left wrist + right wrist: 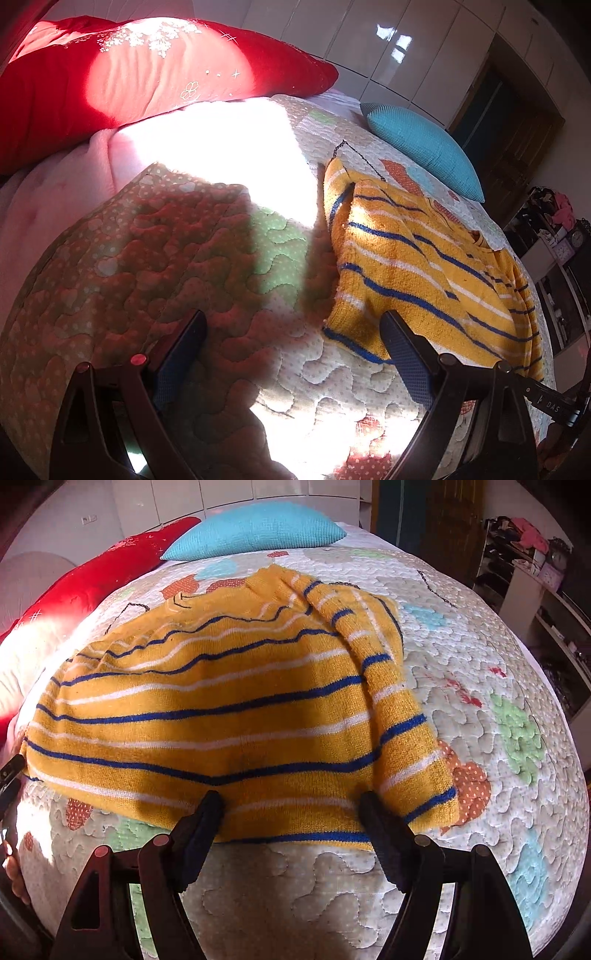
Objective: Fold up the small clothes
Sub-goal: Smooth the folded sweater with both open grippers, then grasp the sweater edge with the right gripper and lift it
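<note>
My right gripper (290,808) jaws wide apart over hem of yellow striped sweater (221,709), gripping nothing. My left gripper (293,325) jaws spread, empty, above quilted bed (221,277).

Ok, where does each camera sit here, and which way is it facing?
Left wrist: on the left gripper, angled down at the quilt; open fingers show, sweater to the right.
Right wrist: on the right gripper, angled down over the sweater's hem; open fingers straddle it.
Shared: sweater, quilt, blue cushion, red pillow.
</note>
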Demonstrator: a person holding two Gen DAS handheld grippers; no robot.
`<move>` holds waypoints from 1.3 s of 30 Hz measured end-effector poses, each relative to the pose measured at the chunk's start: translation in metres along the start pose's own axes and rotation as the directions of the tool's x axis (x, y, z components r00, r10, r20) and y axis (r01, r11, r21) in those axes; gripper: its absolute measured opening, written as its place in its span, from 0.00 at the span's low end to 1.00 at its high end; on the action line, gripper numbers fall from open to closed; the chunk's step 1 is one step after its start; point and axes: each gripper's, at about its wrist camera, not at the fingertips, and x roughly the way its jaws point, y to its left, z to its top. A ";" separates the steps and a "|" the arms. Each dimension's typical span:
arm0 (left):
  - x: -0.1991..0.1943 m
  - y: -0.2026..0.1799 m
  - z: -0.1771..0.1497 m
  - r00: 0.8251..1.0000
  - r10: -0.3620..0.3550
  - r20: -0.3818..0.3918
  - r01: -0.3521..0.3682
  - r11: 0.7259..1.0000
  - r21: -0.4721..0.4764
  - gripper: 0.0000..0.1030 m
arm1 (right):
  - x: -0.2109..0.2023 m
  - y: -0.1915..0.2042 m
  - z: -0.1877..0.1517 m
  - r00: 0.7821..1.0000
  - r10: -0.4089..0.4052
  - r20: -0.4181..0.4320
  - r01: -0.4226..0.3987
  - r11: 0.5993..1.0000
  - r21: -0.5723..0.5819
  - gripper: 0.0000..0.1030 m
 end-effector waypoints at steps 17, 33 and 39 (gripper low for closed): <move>0.004 -0.010 -0.002 0.999 0.050 -0.004 -0.050 0.998 0.041 0.92 | -0.015 0.020 -0.009 0.992 -0.046 0.119 0.051 0.998 -0.033 0.81; 0.004 -0.003 -0.002 1.000 -0.008 0.017 0.008 1.000 0.002 1.00 | 0.002 0.019 -0.020 0.982 -0.029 0.185 0.029 1.000 0.001 0.99; 0.007 -0.011 -0.003 0.999 0.042 -0.004 -0.041 0.998 0.048 1.00 | 0.005 0.016 -0.017 0.990 0.005 0.143 -0.004 1.000 -0.008 1.00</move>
